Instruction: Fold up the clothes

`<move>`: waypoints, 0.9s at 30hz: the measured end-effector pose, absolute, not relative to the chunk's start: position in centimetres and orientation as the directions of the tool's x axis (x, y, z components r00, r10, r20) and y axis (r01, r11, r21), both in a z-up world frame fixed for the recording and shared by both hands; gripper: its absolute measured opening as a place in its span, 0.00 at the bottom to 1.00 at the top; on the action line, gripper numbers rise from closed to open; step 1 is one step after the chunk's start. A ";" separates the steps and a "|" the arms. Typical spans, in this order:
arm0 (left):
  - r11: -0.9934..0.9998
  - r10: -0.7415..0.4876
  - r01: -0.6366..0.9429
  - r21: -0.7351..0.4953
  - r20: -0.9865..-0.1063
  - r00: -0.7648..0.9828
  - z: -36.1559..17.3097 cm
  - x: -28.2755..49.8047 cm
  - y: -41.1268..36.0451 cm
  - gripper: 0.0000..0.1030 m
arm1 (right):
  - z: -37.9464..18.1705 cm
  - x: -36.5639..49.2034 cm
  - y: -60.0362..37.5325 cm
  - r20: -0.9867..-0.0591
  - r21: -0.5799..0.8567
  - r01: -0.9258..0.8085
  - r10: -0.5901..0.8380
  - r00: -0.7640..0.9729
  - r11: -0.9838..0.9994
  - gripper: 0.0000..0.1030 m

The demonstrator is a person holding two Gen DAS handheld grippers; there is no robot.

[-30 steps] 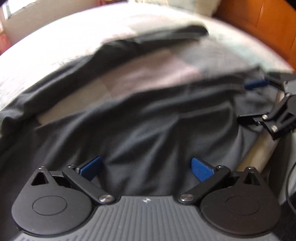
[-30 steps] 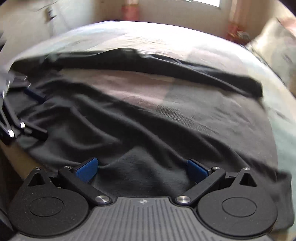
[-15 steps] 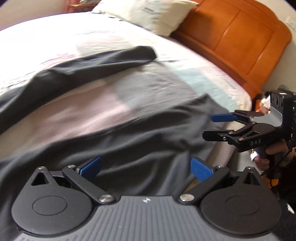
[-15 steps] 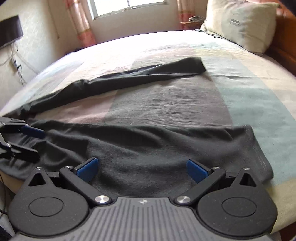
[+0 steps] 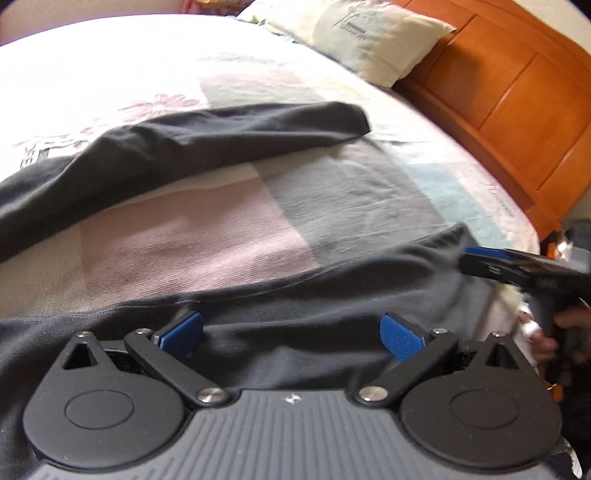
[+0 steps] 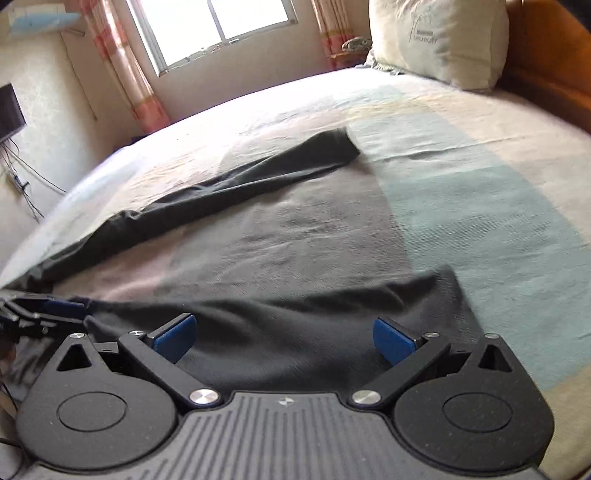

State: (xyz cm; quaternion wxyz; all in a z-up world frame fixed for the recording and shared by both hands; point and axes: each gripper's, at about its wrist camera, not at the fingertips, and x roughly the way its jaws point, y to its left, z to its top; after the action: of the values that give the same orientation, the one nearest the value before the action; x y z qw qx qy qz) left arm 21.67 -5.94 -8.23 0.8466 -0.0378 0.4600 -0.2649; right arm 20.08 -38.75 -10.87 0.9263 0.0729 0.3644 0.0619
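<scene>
Dark grey trousers point(image 5: 258, 317) lie spread on the bed with the two legs apart: the near leg point(image 6: 295, 317) runs under both grippers, the far leg point(image 6: 229, 184) stretches diagonally across the bedspread. My left gripper point(image 5: 291, 334) is open and empty, just above the near leg. My right gripper point(image 6: 284, 338) is open and empty, over the near leg close to its hem point(image 6: 454, 291). The right gripper also shows in the left wrist view point(image 5: 517, 266) at the right, and the left gripper in the right wrist view point(image 6: 40, 314) at the left.
The bedspread point(image 5: 207, 229) has pink, grey and pale blue blocks. A cream pillow point(image 6: 436, 37) leans on the orange wooden headboard point(image 5: 509, 96). A window with striped curtains point(image 6: 218, 26) is behind the bed.
Both grippers have moved right along the near trouser leg toward its hem, and the views have swung toward the headboard. Both stay open and empty.
</scene>
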 end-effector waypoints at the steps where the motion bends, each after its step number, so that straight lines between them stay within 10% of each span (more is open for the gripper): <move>1: 0.855 -0.486 0.418 -0.307 -0.757 0.437 -8.3 21.5 -6.0 0.99 | -11.1 20.6 -39.0 -0.665 0.185 -0.057 0.167 0.728 0.981 1.00; 15: 0.906 -0.399 0.340 -0.251 -0.771 0.496 -8.2 21.4 -3.9 0.99 | -8.5 18.9 -37.4 -0.608 0.344 -0.236 0.407 0.681 0.909 1.00; 27: 0.932 -0.356 0.268 -0.244 -0.759 0.545 -7.2 20.6 -2.8 0.99 | -8.9 15.5 -39.1 -0.610 0.215 -0.095 0.210 0.764 0.972 1.00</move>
State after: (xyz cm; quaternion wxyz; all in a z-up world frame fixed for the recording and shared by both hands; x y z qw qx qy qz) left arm 20.64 -2.79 -7.23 0.8774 -0.0495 0.4428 -0.1778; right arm 15.53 -39.10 -8.93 0.9353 0.0858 0.3334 0.0816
